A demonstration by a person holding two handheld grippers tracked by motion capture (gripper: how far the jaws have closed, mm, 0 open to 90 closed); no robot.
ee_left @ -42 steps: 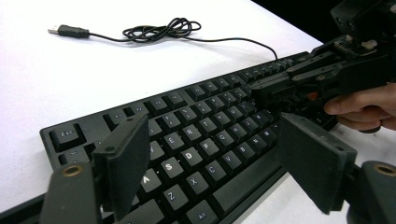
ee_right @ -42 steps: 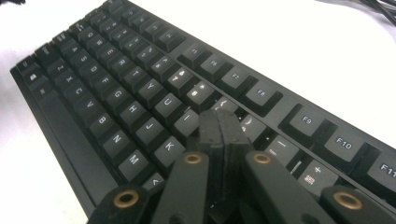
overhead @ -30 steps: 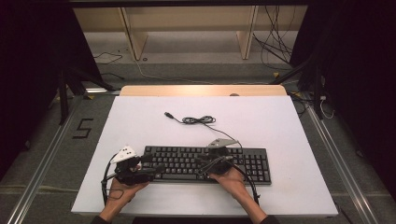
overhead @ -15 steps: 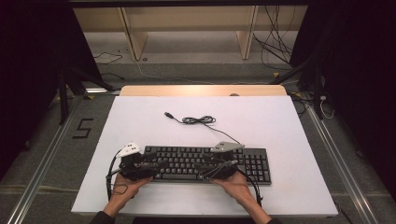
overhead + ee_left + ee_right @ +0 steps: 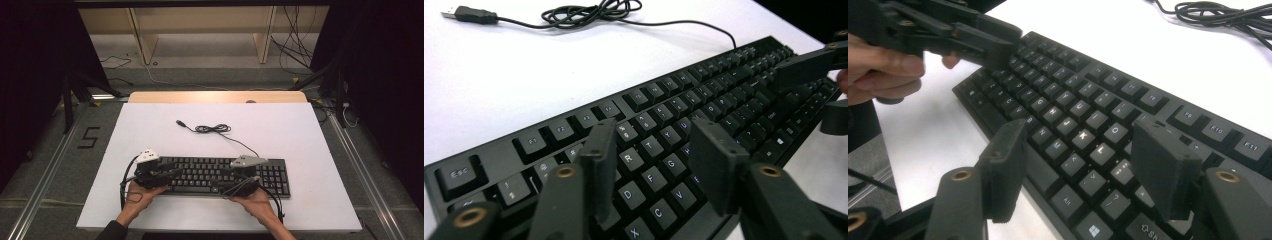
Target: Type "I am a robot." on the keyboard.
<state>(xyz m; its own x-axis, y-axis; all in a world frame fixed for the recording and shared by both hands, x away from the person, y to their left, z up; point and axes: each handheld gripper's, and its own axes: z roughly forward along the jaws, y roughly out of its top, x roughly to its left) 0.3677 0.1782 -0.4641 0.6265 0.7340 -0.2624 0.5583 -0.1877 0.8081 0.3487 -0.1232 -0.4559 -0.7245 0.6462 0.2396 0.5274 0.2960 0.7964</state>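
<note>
both grippers, the left gripper [image 5: 172, 173] and the right gripper [image 5: 220, 186], hover with jaws spread apart and holding nothing over the black keyboard [image 5: 220, 175], which lies toward 6 o'clock on the white table [image 5: 300, 130]. since a second ago they have drawn back toward the near edge, and the keyboard with them (it sat a little farther up the table before), so the work looks like sliding or squaring it up rather than lifting. open room lies at 12 o'clock past the coiled cable [image 5: 212, 129]; the near table edge at 6 is close, so little slack remains there.
</note>
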